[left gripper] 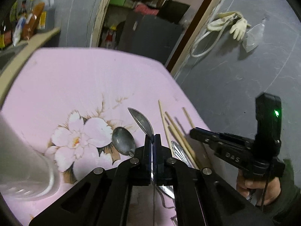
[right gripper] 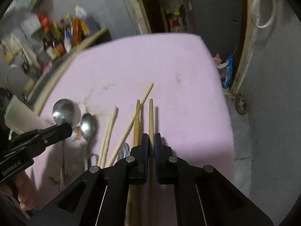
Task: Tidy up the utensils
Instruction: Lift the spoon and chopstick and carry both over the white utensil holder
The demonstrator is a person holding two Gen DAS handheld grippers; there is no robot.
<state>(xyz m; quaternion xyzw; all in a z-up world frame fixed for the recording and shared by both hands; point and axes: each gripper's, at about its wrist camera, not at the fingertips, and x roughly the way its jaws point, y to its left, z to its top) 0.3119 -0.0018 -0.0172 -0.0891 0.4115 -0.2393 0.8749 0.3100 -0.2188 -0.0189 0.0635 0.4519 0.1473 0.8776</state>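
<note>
My left gripper (left gripper: 152, 141) is shut on the handle of a steel spoon (left gripper: 141, 121), whose bowl stands edge-on above the jaws. From the right wrist view that same gripper (right gripper: 64, 129) holds the spoon (right gripper: 63, 110) above the table. A second spoon (left gripper: 123, 141) lies on the pink flowered cloth (left gripper: 75, 79). My right gripper (right gripper: 151, 139) is shut on one wooden chopstick (right gripper: 150, 116), and several loose chopsticks (right gripper: 111, 130) lie to its left. In the left wrist view the right gripper (left gripper: 192, 131) sits over the chopsticks (left gripper: 175, 131), held by a hand (left gripper: 257, 186).
A white cup (left gripper: 22, 169) stands at the table's near left. A metal utensil with a ribbed handle (left gripper: 178, 150) lies among the chopsticks. Bottles (right gripper: 71, 32) crowd a shelf to the left. The table's right edge (right gripper: 225, 113) drops to a grey floor.
</note>
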